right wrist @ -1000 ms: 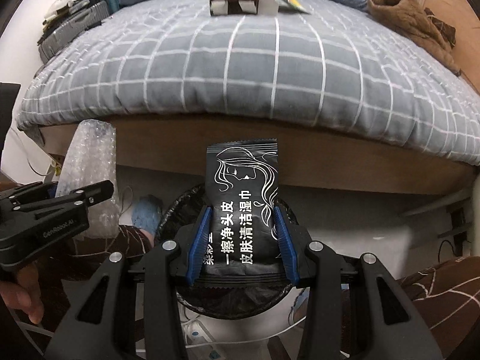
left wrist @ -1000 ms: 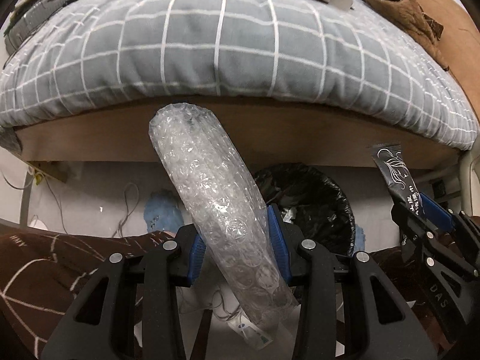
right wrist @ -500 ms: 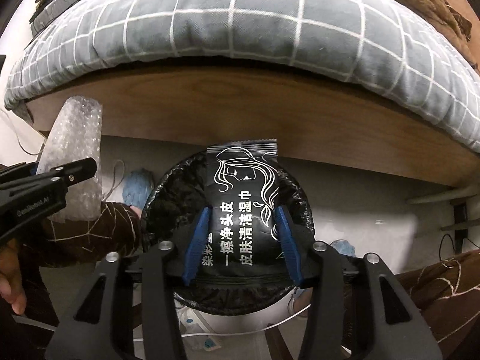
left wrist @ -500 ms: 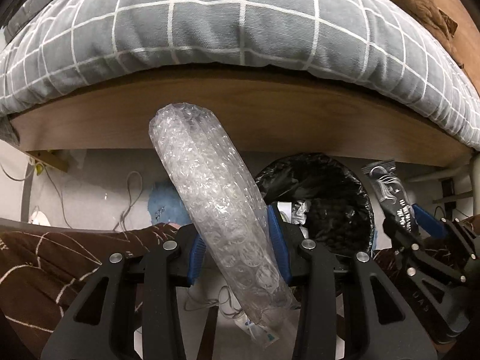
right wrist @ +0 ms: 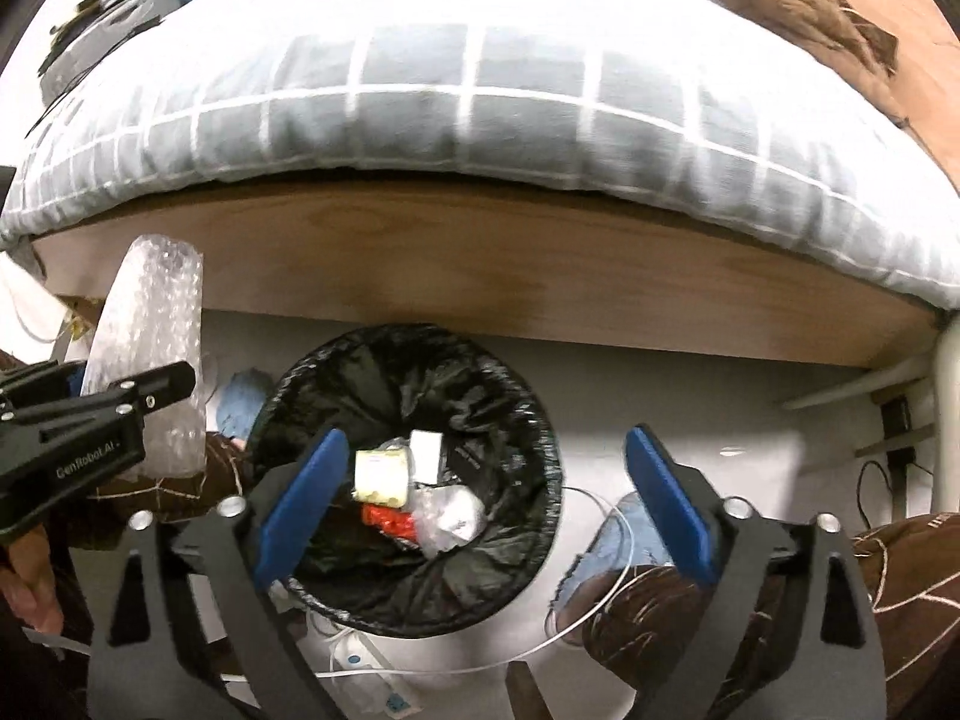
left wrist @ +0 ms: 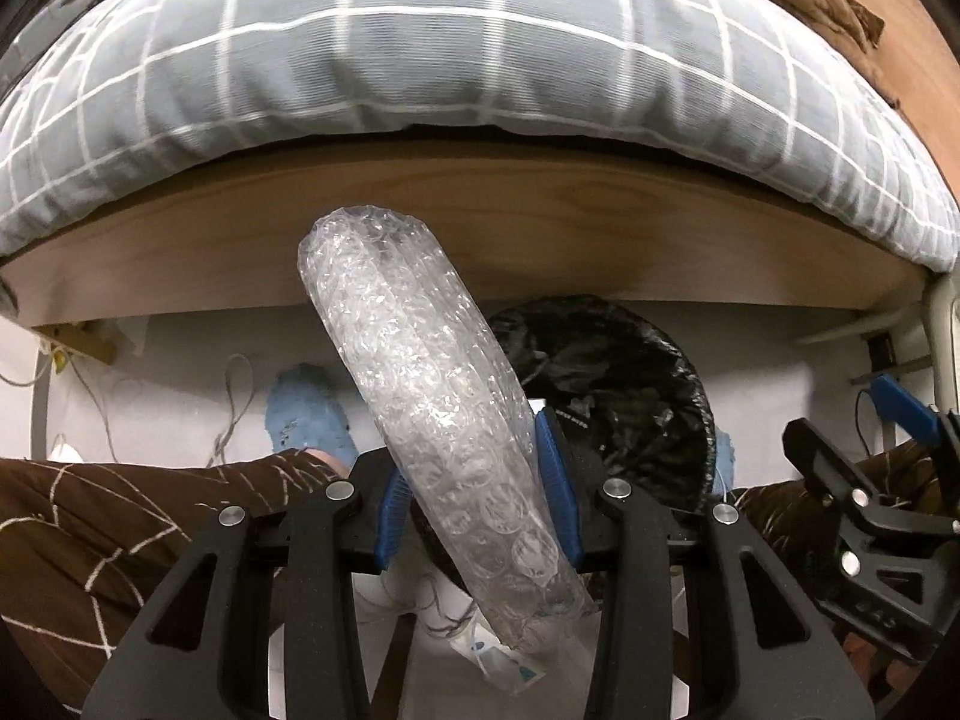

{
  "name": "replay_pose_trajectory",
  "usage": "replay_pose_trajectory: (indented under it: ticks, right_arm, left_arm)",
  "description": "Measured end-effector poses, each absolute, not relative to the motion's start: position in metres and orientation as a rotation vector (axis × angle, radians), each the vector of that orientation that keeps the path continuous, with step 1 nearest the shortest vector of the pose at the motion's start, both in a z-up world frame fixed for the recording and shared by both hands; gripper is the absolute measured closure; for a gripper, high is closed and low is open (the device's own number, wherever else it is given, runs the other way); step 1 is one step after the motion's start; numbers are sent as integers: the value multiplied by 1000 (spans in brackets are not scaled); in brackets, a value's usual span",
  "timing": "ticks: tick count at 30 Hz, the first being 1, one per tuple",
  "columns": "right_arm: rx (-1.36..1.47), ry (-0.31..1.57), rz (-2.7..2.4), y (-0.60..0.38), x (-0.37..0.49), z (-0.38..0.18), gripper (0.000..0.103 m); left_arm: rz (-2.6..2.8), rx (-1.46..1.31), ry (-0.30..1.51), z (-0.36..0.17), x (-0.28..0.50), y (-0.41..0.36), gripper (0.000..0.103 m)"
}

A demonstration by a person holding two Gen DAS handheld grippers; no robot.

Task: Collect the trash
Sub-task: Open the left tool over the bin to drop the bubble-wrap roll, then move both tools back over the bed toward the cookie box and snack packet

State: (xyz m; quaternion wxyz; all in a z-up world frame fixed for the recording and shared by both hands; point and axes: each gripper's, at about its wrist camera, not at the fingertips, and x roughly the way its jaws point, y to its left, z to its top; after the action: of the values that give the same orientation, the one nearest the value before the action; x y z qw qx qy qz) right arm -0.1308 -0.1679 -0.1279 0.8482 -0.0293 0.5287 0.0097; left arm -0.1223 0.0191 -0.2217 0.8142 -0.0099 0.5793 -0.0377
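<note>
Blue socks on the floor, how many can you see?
2. One blue sock peeks out left of the black trash bin, by the bubble wrap. The other blue sock is right of the bin. More may be hidden under the bed.

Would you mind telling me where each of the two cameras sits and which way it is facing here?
Left wrist: on the left gripper, aimed down at the bed edge and the bin; its jaws pinch a bubble wrap roll, a patterned trouser leg shows.
Right wrist: on the right gripper, directly over the bin; jaws just opened, empty; the person's hand shows.
Shared: bin, bubble wrap, grey checked quilt, each other's gripper.
</note>
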Motion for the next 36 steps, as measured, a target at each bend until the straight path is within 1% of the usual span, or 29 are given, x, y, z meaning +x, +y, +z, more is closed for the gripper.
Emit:
replay_pose_trajectory:
  ticks: [15,19,22,24,26,27,31,33,35,36]
  right_arm:
    - [0,1110,-110,-237,-134,-123,8]
    - [4,1109,-128,-245,-135,-123,8]
    - [7,1112,-130,-247,-136,-123,8]
    - [0,1109,-131,-245,-137,-124,8]
    - [1,1107,-131,-245,-137,-124,8]
    - [2,1105,-135,-245,-136,-124,8]
    - [7,1095,-137,-245,-135,-121,8]
    - [3,1090,-135,-244,-134,-119,8]
    - [5,1085,-133,-244,-134,-116,8]
    - [2,1080,-131,-242,-134,-113,8]
  left_arm:
    - [-217,63,1274,-234,-114,-63,64]
    - [-236,74,1279,-235,-115,-69,64]
    - [-237,85,1271,-233,-115,-72,61]
    - [-232,100,1262,-233,-116,-74,57]
    - [-223,108,1258,-233,-117,-74,47]
    - [-219,109,1251,-232,-118,-74,45]
    - [-215,118,1228,-228,-119,-76,28]
    - [-209,118,1217,-224,-119,-75,25]
    - [-197,112,1205,-220,-119,-72,17]
    - [-193,109,1199,-218,-119,-71,15]
